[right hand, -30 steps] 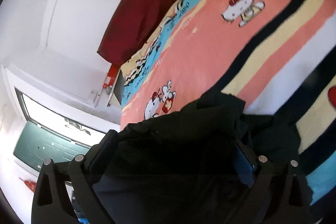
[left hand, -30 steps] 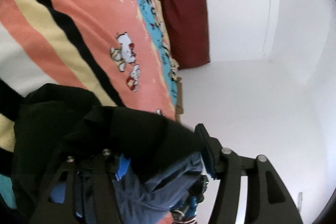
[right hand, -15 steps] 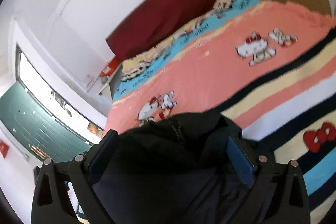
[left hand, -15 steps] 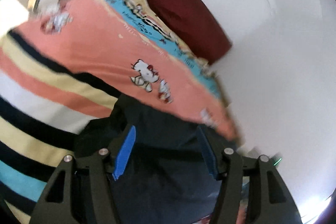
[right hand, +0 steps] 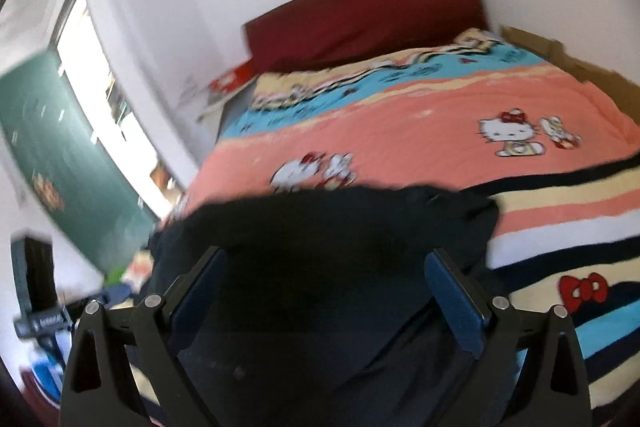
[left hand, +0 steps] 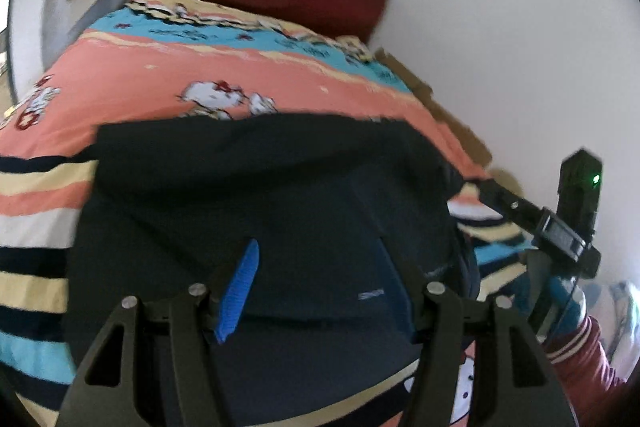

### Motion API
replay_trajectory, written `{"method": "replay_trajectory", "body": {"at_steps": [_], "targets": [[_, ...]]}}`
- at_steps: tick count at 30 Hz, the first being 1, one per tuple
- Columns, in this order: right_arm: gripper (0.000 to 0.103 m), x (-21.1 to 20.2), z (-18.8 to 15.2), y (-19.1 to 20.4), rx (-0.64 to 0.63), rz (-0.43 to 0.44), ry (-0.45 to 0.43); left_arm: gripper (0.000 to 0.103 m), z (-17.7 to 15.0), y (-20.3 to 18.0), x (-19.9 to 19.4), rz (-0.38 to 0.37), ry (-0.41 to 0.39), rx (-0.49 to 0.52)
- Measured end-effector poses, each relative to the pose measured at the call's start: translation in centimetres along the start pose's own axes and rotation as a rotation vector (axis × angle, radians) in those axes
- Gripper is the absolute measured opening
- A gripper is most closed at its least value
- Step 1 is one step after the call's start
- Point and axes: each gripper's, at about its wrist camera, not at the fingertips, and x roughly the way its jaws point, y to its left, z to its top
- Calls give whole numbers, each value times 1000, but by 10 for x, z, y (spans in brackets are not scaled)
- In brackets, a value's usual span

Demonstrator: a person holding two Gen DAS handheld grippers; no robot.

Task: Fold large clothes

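Note:
A large dark navy garment (left hand: 280,187) lies spread on the striped Hello Kitty bedcover (left hand: 200,75). It also shows in the right wrist view (right hand: 340,227). My left gripper (left hand: 316,267) hangs just above the garment with its jaws apart and nothing between them. My right gripper (right hand: 326,275) is likewise open over the garment. The right gripper's body (left hand: 576,211) shows at the right in the left wrist view. Both views are motion-blurred.
A dark red headboard cushion (right hand: 360,15) stands at the bed's head against the white wall. Cardboard (right hand: 560,59) lines the bed's wall side. A green door (right hand: 52,155) and a window are to the left. A red sleeve (left hand: 580,347) shows at lower right.
Both grippers let go of the garment and opened. The cameras swung level, and the garment now lies flatter across the bed.

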Motion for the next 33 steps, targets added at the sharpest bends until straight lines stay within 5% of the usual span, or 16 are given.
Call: {"method": "replay_trajectory", "body": {"at_steps": [5,12,20,29,33], "targets": [[98,58,-6,22,-76,-51,108,59,22,-18,63,106,63,86],[101,128,35,17,-137,-121,210,66,76,9,133,204,188,106],[103,201,23,-15,-116,-135,298,70,73,47,198,251,215,71],[102,183,36,-16,-154,-153,319,70,88,47,173,280,255,84],[102,165,44,-45,-134,-172,287,70,95,90,152,346,236,8]]}}
